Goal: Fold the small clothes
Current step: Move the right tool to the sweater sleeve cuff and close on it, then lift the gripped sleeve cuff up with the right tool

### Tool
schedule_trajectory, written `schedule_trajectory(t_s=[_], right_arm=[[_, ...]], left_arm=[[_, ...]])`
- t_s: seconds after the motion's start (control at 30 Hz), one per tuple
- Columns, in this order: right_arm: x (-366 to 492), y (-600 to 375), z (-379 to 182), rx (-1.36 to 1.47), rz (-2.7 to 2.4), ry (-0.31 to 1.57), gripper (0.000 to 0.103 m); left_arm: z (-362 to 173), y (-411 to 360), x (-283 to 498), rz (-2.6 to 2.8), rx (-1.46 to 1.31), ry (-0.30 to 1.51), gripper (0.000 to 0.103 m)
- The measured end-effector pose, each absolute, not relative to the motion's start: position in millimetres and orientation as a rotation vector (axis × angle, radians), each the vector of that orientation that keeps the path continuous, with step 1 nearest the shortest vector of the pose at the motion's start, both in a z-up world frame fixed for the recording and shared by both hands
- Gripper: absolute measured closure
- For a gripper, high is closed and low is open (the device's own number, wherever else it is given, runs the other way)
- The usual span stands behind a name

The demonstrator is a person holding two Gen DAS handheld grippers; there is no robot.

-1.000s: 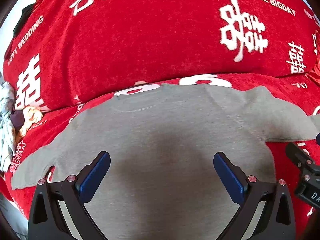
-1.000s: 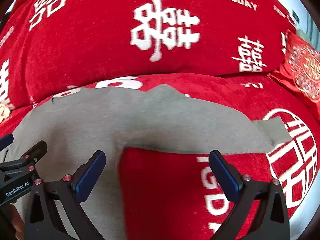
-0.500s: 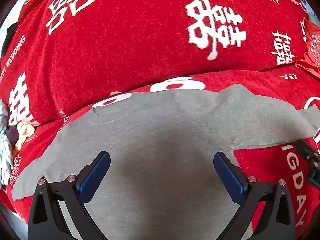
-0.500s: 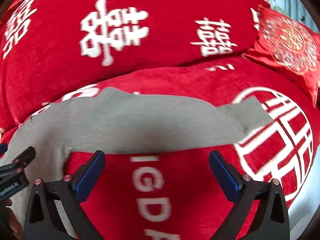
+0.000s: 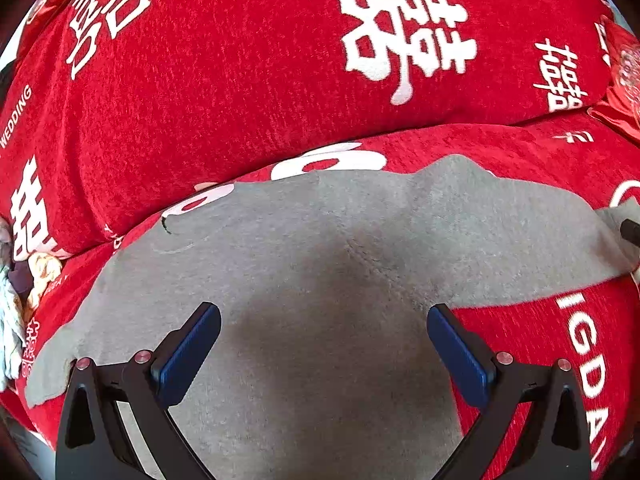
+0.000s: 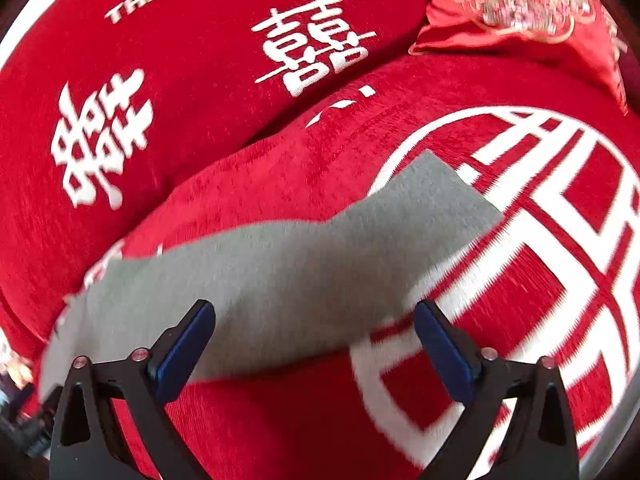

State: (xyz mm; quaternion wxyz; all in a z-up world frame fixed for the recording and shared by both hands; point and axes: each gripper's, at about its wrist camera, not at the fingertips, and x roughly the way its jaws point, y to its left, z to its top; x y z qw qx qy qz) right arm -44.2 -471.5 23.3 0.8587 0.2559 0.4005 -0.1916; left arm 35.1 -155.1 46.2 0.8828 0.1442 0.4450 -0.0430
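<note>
grey long-sleeved top (image 5: pixel 328 280) | plain, soft knit | spread flat, both sleeves out sideways | lies on red printed cover, neckline toward the backrest | right sleeve (image 6: pixel 360 240) extended, cuff squared off

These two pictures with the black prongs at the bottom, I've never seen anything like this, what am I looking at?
No robot here: a person holds a two-finger gripper in each hand, and each has a wide-angle camera looking along its fingers. The black arms with blue pads are those fingers.

One picture is from the left gripper, the other from the right gripper. Both are open and hold nothing.

Below them a small grey shirt lies spread flat on a red sofa cover printed with white characters. The left view looks over the shirt's body; the right view looks over one sleeve, stretched out sideways. A red embroidered cushion sits in the far corner. The job is to fold the shirt; no fold shows yet.
</note>
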Motion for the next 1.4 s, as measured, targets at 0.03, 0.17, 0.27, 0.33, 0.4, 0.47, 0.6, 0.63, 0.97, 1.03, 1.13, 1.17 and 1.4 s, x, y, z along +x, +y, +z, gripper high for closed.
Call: schedule_trajectory(t_s=[0.03,0.17,0.27,0.33,0.4,0.47,0.6,0.63,0.97,1.03,1.13,1.17,1.4], right_arm=[[-39.9,-478.1,20.9,0.563,-0.397,0.836,0.009],[-24.1,-497.9,13.6,0.620,-0.388,0.807,0.016],[-12.4,-507.0,9.6,0.674,-0.286,0.792,0.077],[-7.5,-513.4,1.5,0.696,-0.274,0.841,0.101],[-18.7,-515.1,6.9,0.688,-0.275,0.793,0.101],[-38.1,-515.1,21.0,0.665,-0.277,0.719,0.101],[-61.7,-526.5,32.7,0.705,-0.282,0.671,0.097],[-65.0,-531.1,29.4,0.757,-0.255,0.685,0.096],[-70.8,-528.4,15.6,0.891,-0.201,0.713,0.029],[-56.8,-534.1,3.5,0.939,-0.217,0.753,0.039],[-39.3,-535.8,-1.1,0.939,-0.216,0.760,0.041],[-32.5,-536.4,-1.7,0.929,-0.210,0.753,0.042],[-45.3,-548.6,-1.3,0.929,-0.229,0.673,0.098]], left_arm=[[46.5,-153.7,38.9,-0.084,0.289,0.935,0.000],[46.3,-149.5,51.2,-0.067,0.264,0.955,0.000],[42.4,-149.3,58.4,-0.061,0.255,0.973,0.000],[38.6,-149.7,63.2,-0.060,0.240,0.992,0.000],[36.1,-149.7,66.1,-0.063,0.228,1.003,0.000],[32.3,-152.4,70.9,-0.068,0.219,1.014,0.000],[26.2,-160.9,80.2,-0.077,0.211,1.038,0.000],[25.3,-163.3,81.4,-0.081,0.209,1.042,0.000],[23.5,-163.3,81.9,-0.093,0.195,1.042,0.000],[23.7,-161.0,83.7,-0.088,0.189,1.044,0.000],[24.6,-154.3,86.6,-0.082,0.170,1.041,0.000],[24.9,-152.0,88.3,-0.079,0.164,1.041,0.000],[29.5,-136.0,114.6,-0.058,0.089,1.060,0.000]])
